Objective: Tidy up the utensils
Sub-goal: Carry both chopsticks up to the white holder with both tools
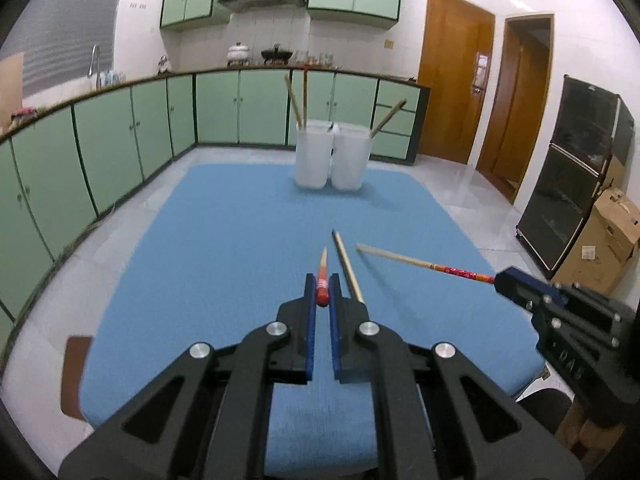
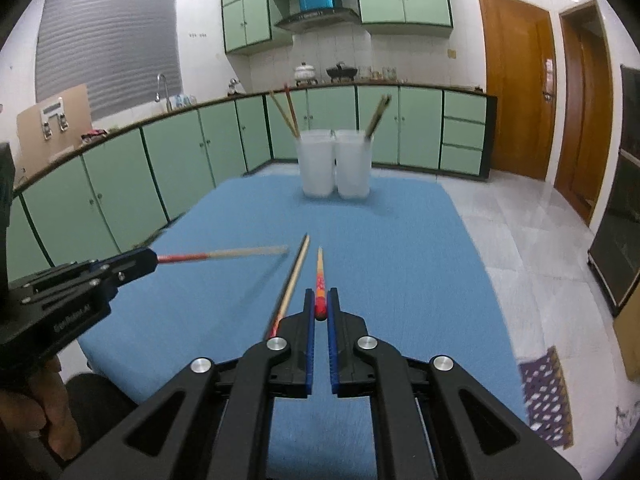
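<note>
A: How far along is the sorting?

B: Three chopsticks are already standing in the two cups (image 1: 328, 156). My left gripper (image 1: 323, 290) and right gripper (image 2: 320, 304) are each clamping a red-handled chopstick (image 1: 322, 280) above the tabletop (image 1: 220, 240); one loose chopstick (image 1: 348, 266) is waiting.

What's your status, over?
Left gripper shut on chopstick. Right gripper shut on second chopstick. Loose chopstick on mat. Cups unobstructed.

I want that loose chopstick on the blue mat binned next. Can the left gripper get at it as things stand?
Probably not yet: the left gripper is shut on a red-handled chopstick. The loose chopstick lies just beside it, unobstructed.
</note>
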`<control>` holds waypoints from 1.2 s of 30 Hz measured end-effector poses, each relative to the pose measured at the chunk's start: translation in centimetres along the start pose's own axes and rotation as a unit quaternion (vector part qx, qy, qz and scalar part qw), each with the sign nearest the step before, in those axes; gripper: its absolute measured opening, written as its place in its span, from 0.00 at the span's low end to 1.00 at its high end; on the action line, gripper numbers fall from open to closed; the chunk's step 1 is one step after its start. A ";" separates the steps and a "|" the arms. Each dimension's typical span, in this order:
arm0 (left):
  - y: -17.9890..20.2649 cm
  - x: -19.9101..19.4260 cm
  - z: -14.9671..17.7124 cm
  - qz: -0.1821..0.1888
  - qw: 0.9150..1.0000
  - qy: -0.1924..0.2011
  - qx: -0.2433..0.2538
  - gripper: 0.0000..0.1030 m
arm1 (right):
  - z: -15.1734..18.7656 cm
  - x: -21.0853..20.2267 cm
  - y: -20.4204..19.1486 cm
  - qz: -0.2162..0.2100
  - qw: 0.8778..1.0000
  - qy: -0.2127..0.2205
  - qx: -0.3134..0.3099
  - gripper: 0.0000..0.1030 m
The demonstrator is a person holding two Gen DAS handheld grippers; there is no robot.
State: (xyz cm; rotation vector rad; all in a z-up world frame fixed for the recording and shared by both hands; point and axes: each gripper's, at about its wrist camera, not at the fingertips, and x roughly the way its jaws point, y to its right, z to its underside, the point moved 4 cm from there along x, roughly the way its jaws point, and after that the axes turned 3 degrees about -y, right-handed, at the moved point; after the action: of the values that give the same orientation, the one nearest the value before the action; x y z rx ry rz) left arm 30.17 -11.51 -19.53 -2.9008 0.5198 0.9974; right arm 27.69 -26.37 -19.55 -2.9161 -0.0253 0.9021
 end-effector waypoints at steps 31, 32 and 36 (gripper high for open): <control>-0.9 0.0 -15.5 0.038 0.998 0.021 0.045 0.05 | -19.1 2.1 0.1 -0.032 0.991 -0.088 -0.091 0.05; -0.9 0.1 -16.3 0.037 0.998 0.023 0.045 0.05 | -19.8 2.1 0.1 -0.030 0.991 -0.089 -0.091 0.05; -0.8 -0.1 -19.2 0.043 0.998 0.033 0.044 0.05 | -22.9 1.6 0.7 -0.020 0.992 -0.087 -0.094 0.05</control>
State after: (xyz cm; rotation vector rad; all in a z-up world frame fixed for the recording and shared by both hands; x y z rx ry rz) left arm 41.72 -13.34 -4.30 -2.8637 0.6796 0.8665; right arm 41.91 -28.85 -1.70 -2.9831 -0.1889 1.2057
